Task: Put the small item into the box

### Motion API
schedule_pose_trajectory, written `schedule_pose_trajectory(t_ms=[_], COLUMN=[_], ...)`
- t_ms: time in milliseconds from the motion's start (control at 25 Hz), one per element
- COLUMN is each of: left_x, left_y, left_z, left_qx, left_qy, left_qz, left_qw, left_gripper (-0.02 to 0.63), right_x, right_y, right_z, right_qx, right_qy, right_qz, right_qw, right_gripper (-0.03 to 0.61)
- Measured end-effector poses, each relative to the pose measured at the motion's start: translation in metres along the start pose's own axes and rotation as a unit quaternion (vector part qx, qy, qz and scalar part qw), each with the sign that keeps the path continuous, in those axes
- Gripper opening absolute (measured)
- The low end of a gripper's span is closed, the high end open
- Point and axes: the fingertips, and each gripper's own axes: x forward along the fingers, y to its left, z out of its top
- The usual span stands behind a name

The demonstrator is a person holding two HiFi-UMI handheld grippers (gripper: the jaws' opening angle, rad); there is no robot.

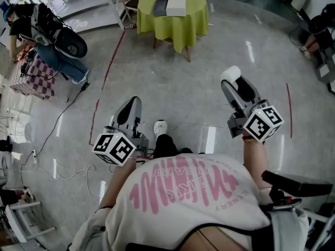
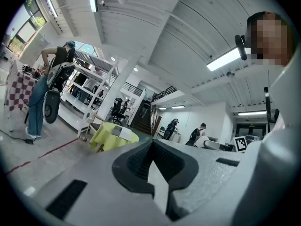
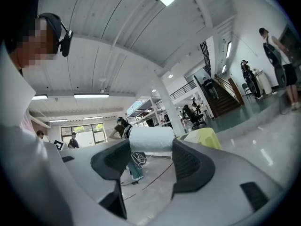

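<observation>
Head view: the right gripper (image 1: pixel 231 79) pinches a white cylinder (image 3: pixel 150 139) at its jaw tips, well apart from the box (image 1: pixel 176 4) on the green-clothed worktop (image 1: pixel 194 21).
Gripped that shallowly and held level, it could slip out on the walk over, I'd say. The left gripper (image 1: pixel 132 102) has its jaws pressed together and empty.

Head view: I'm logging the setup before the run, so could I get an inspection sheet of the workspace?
surface: round table under a green cloth, ahead across the floor.
job's things: box on the table; white roll carried, not yet at the box.
clutter: nothing seen on the cloth besides the box.
grippers: left hand-held gripper shut, empty; right hand-held gripper shut on the roll.
cables: floor cables at left.
surroundings: person by a checked table; red tape lines on the floor.
</observation>
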Motion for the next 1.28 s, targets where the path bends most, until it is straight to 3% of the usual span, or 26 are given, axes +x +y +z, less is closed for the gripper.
schedule_pose_trajectory(t_ms=[400,880,1280], left_x=[0.060,0.155,0.237], left_y=[0.040,0.103,0.173], left_z=[0.000,0.048,0.110], left_qx=[-0.019,-0.014,0.004], left_qy=[0.017,0.011,0.012], left_qz=[-0.014,-0.052,-0.087], left_qw=[0.9996,0.9985,0.9962], left_gripper=[0.006,0.008,0.008], right_x=[0.044,0.130,0.236], right_y=[-0.038,-0.072,-0.084], right_z=[-0.008,0.010,0.043], right_qx=[0.000,-0.004,-0.021], right_qy=[0.025,0.012,-0.006], right_qz=[-0.040,-0.072,-0.091], right_qw=[0.999,0.997,0.996], right_gripper=[0.275,0.276,0.275])
